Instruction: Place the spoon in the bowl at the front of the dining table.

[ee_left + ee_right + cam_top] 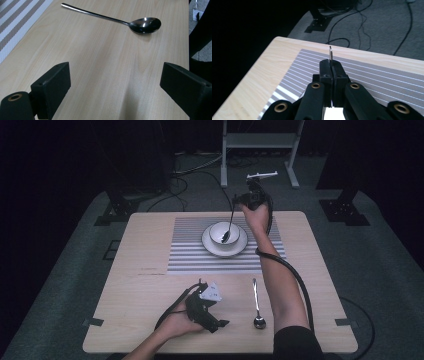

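Note:
My right gripper is over the far side of the table, shut on the handle of a metal spoon. The spoon hangs down with its bowl end inside a white bowl, which stands on a white plate. In the right gripper view the jaws are pressed together on the thin handle, whose end sticks out past them. My left gripper rests near the front edge, held in the hand, open with nothing between its jaws. A second spoon lies flat on the table just to its right.
A grey-and-white striped placemat lies under the plate on the wooden table. Beyond the far edge are a white stand's legs, cables on the carpet and dark equipment feet.

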Motion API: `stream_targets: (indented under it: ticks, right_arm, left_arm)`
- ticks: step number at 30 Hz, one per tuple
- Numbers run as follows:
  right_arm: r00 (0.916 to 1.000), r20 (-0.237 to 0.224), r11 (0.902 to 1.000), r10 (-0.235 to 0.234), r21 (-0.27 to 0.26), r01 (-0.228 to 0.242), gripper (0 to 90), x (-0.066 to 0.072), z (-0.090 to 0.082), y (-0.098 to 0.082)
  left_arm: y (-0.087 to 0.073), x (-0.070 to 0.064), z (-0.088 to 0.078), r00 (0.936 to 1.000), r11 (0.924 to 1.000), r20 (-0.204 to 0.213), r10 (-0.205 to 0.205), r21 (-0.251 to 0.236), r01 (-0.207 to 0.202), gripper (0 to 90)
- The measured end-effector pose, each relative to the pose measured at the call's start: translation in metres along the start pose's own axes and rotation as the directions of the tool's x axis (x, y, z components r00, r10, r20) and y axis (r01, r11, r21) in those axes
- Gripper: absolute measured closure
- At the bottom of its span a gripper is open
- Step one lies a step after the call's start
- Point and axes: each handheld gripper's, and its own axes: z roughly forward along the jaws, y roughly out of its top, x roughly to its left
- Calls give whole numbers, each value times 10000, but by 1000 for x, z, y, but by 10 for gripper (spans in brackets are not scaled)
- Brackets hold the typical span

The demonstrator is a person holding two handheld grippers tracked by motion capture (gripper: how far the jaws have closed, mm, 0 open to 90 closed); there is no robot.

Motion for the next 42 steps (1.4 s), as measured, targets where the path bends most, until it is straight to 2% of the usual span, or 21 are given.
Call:
stream_targets:
  ticks: [4,7,14,17,33,42]
  right_arm:
    - [9995,259,9998,-181,-78,183,884,-2,1,-3]
    - [9995,225,9997,-240,-54,242,883,-4,1,-6]
    - [9984,427,9989,-368,293,356,873,-14,4,-17]
    - [9993,303,9993,-216,318,207,867,-20,3,-21]
    - [9993,292,9977,-238,636,219,849,-30,-2,-26]
    - [9982,526,9954,-298,925,248,804,-38,-2,-30]
  left_arm:
    - [0,1,-1,10000,10000,-38,-12,-42,12,87]
    - [0,1,-2,10000,10000,-56,-61,-77,60,87]
    - [-1,2,-2,10000,10000,-93,-37,-33,37,87]
    - [0,1,0,10000,10000,-52,-70,-39,70,87]
    - [2,3,0,10000,10000,-45,-28,-60,28,86]
    - [2,4,3,10000,10000,23,-25,-26,25,86]
